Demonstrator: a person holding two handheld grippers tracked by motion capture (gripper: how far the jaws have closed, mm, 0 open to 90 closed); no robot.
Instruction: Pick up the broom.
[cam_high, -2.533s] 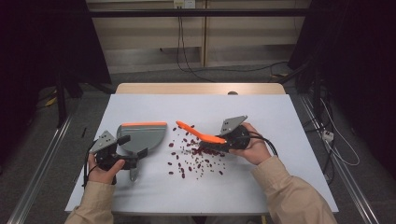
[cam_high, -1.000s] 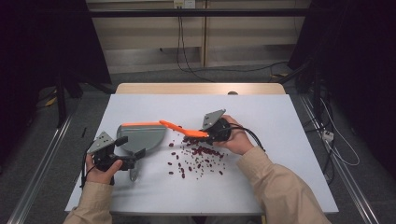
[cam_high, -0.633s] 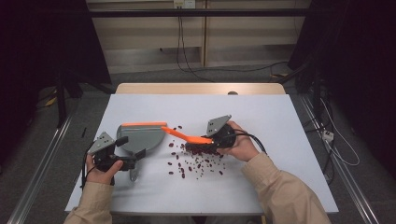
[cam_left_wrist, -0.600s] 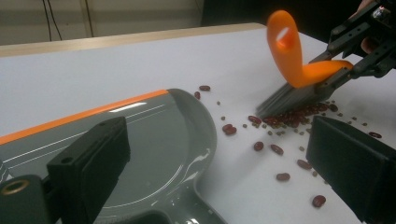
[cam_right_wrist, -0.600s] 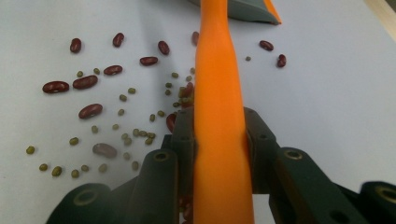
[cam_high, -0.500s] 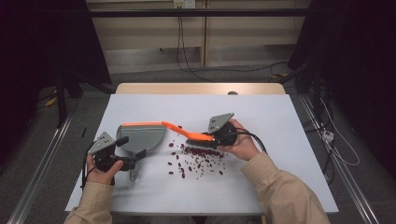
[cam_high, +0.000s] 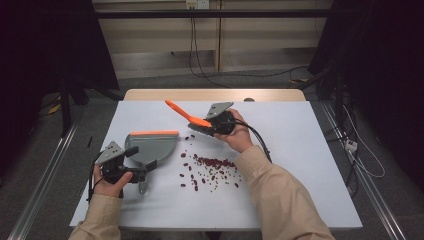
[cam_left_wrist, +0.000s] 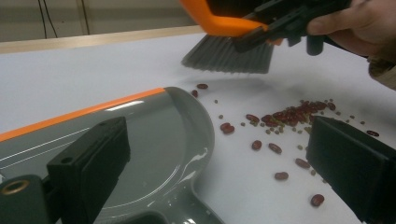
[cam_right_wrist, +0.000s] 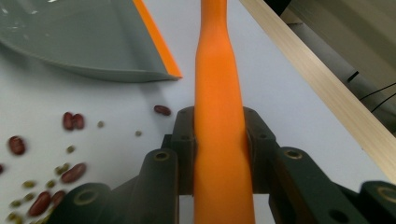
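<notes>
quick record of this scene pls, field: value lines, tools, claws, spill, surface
right claw: shut on the orange brush handle
brush: lifted, bristles just above the table, handle slanting up toward the far left
left claw: at the dustpan's handle; grip cannot be told from the pictures
dustpan: grey with an orange lip, lying flat, with no beans seen in the visible part
spill: red beans and small greenish bits scattered to the right of the dustpan
surface: white table
state: beans not yet swept in
</notes>
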